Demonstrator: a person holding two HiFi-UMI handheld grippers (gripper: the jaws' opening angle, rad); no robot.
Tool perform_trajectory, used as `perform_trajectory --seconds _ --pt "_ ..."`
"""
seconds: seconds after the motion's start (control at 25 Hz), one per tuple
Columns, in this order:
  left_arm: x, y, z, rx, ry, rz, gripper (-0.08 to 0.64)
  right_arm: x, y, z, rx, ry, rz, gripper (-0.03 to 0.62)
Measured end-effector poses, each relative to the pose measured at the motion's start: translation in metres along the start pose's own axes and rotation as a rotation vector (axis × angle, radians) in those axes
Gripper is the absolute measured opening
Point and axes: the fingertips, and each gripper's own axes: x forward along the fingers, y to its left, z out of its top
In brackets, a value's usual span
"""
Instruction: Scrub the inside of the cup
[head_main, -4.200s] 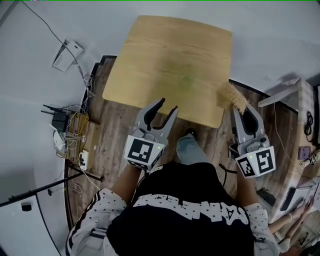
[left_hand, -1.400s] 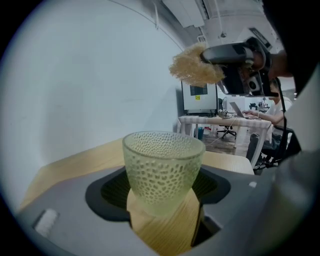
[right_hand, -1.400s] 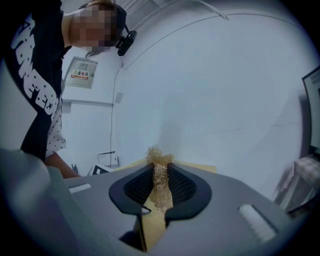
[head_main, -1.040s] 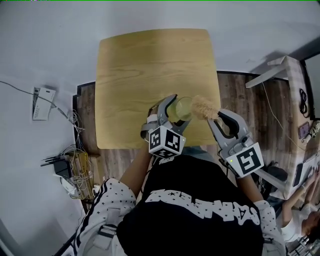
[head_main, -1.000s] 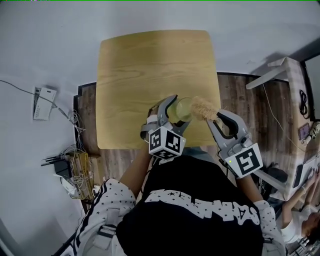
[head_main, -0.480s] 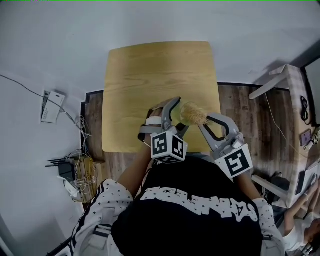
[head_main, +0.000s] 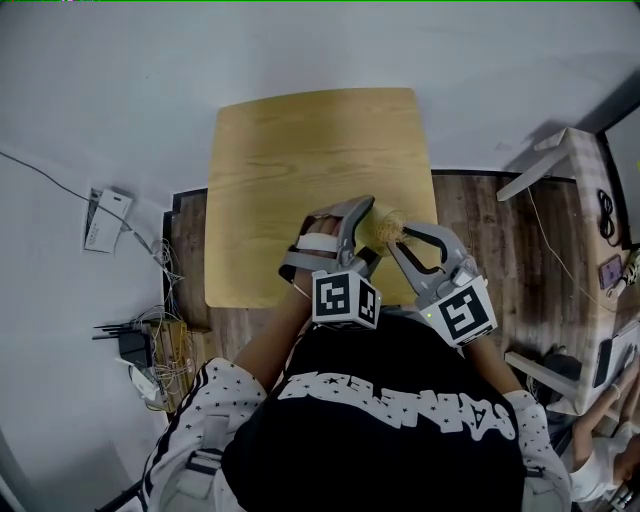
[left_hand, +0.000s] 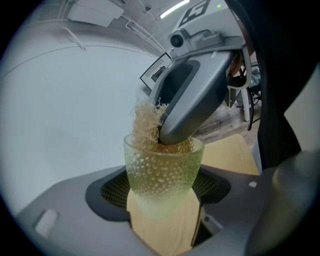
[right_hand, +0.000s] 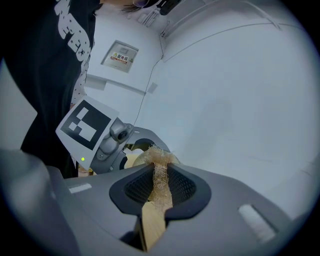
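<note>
Cup (left_hand: 162, 167), pale green, translucent and dimpled, is held upright between the jaws of the left gripper (head_main: 372, 230), which are closed against its lower sides. In the head view it is seen over the near right corner of the wooden table (head_main: 300, 150); whether its base touches the tabletop cannot be told. A tan, fibrous scrubber (right_hand: 159, 172) is clamped between the narrow-set jaws of the right gripper (head_main: 400, 240), with its strands squeezed flat between the two mesh pads. The tip of the right gripper is angled down into the cup's mouth from the upper right in the left gripper view, and the scrubber is pressed inside the cup, where it is seen through the wall just below the rim. A tuft of fibres is left standing above the rim on the left side. The two grippers are brought close together in front of the person's black shirt (head_main: 380, 440).
</note>
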Motion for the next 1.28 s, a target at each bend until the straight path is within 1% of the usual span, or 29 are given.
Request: perform_trajectory --seconds 0.16,0.32,0.48,0.6,0.76,0.92,1.12,1.28 --pt "0.001 -0.003 0.009 0.025 -0.013 -0.006 0.370 0.007 -0.001 -0.008 0.000 0.036 0.000 0.078" --pt "0.004 -0.004 0.015 0.078 -0.003 0.001 0.370 0.013 -0.003 -0.011 -0.010 0.058 -0.008 0.072" --pt "0.005 -0.001 0.017 0.127 0.007 0.014 0.370 0.015 -0.005 -0.010 0.025 0.060 -0.007 0.063" --pt "0.006 0.001 0.015 0.167 0.017 0.024 0.370 0.019 -0.004 -0.008 0.104 0.054 -0.001 0.057" --pt "0.008 0.005 0.011 0.236 0.040 0.056 0.370 0.024 -0.004 -0.009 0.217 0.038 -0.008 0.055" --pt "0.009 0.005 0.007 0.277 0.060 0.070 0.370 0.025 -0.004 -0.015 0.368 0.023 0.006 0.052" --pt "0.014 0.006 -0.004 0.398 0.116 0.084 0.370 0.026 -0.009 -0.019 0.539 -0.002 0.025 0.051" --pt "0.016 0.010 -0.005 0.449 0.127 0.101 0.370 0.027 -0.013 -0.021 0.665 -0.027 0.033 0.049"
